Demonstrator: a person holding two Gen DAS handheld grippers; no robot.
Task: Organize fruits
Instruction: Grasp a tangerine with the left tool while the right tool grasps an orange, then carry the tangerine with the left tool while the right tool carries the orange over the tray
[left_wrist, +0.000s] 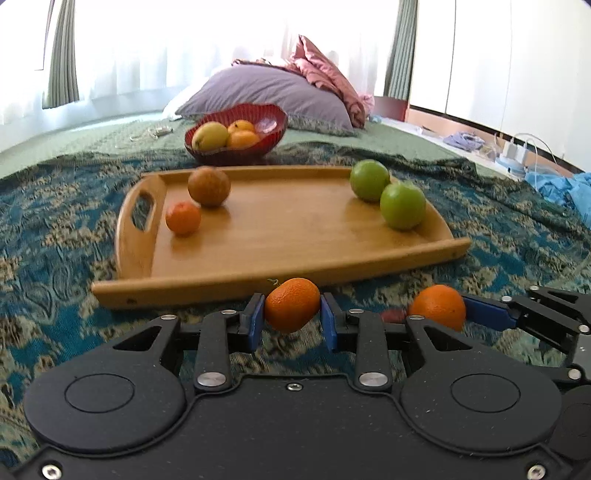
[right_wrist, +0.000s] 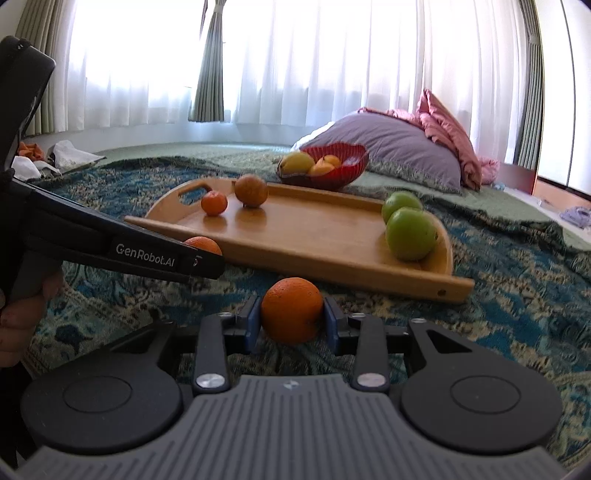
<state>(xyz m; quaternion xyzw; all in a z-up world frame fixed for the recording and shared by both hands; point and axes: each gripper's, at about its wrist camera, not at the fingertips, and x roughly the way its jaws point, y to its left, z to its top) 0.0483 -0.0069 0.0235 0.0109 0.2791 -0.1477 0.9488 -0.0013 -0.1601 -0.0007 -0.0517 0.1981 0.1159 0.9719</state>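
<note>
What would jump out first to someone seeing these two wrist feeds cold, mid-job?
Each gripper is clamped on an orange, just short of the wooden tray's near rim: the left gripper on one orange, the right gripper on another orange. On the tray, two green apples sit at the right end, a small orange and a brownish fruit at the left. Behind it stands a red bowl of yellow-orange fruit.

Red bowl (left_wrist: 236, 134), green apples (left_wrist: 402, 206)
</note>
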